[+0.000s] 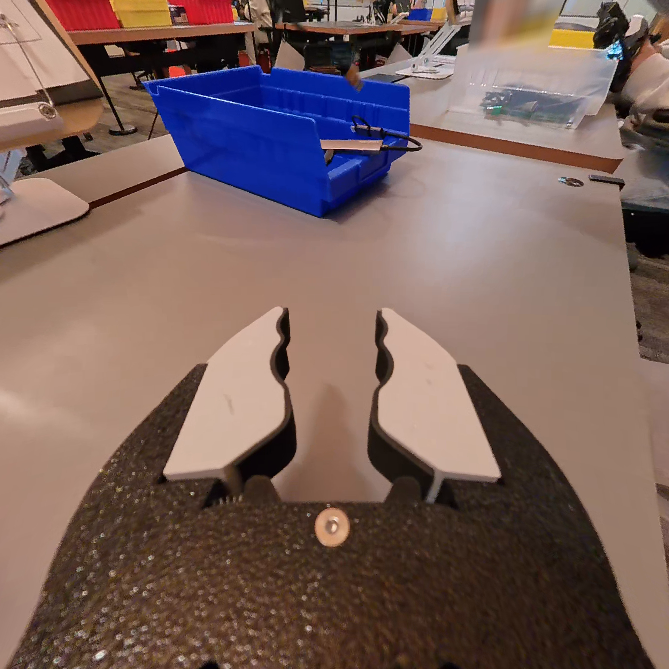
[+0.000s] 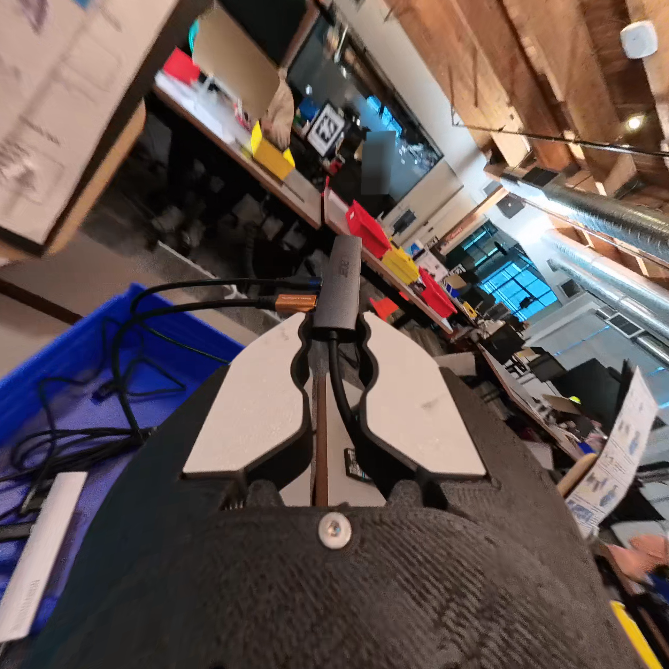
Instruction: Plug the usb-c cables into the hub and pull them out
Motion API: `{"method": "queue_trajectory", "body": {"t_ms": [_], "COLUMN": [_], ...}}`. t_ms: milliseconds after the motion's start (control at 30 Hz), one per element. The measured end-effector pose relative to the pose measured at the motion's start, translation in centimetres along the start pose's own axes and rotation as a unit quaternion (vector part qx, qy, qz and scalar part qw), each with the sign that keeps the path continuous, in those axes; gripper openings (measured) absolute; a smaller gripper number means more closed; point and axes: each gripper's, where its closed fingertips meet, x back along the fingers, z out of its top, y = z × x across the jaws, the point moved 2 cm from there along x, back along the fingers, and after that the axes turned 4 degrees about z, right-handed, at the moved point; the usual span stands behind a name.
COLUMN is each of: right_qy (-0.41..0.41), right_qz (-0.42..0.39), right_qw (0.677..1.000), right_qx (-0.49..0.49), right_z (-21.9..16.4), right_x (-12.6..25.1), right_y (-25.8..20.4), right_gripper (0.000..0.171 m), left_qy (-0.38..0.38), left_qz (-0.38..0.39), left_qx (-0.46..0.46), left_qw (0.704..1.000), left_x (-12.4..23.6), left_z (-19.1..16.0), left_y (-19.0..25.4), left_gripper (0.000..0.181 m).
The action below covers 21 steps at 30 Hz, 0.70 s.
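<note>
Right gripper (image 2: pixel 331 322) tilted upward, fingers clamped on grey hub (image 2: pixel 340 286), two cables (image 2: pixel 217 284) plugged in. Left gripper (image 1: pixel 332 318) low over bench (image 1: pixel 470 253), fingers apart, facing blue bin (image 1: pixel 253 144).

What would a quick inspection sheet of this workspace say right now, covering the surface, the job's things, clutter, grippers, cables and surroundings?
Surface: grey table, mostly bare in front of the left gripper.
Job's things: grey hub held up in the air, two cables plugged into its side.
Clutter: blue bin with another hub lying at its open front.
Grippers: left gripper open, holding nothing; right gripper shut on the hub's lower end.
Cables: orange plug and blue plug seated; black leads trail down into the bin.
Surroundings: workshop tables with red and yellow bins.
</note>
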Motion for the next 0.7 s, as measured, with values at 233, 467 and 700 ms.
{"method": "queue_trajectory", "body": {"t_ms": [233, 467, 700], "right_qy": [-0.127, -0.239, -0.302], "right_qz": [0.104, 0.122, 0.173], "right_qw": [0.986, 0.962, 0.937], "right_qx": [-0.014, -0.045, 0.032], "right_z": [-7.8, -13.9, -14.1], "right_x": [-5.4, -6.8, -7.4], "right_y": [-10.6, -13.0, -13.9], "right_gripper": [0.024, 0.024, 0.024], "left_qy": [-0.006, -0.007, -0.008], "left_qz": [-0.015, -0.021, -0.024], "left_qx": [-0.015, -0.012, -0.004], "left_qw": [1.000, 1.000, 1.000], "left_x": [-0.1, 0.0, 0.0], "left_z": [-0.2, -0.2, -0.2], "left_y": [0.6, 0.6, 0.5], "left_gripper": [0.043, 0.043, 0.043]}}
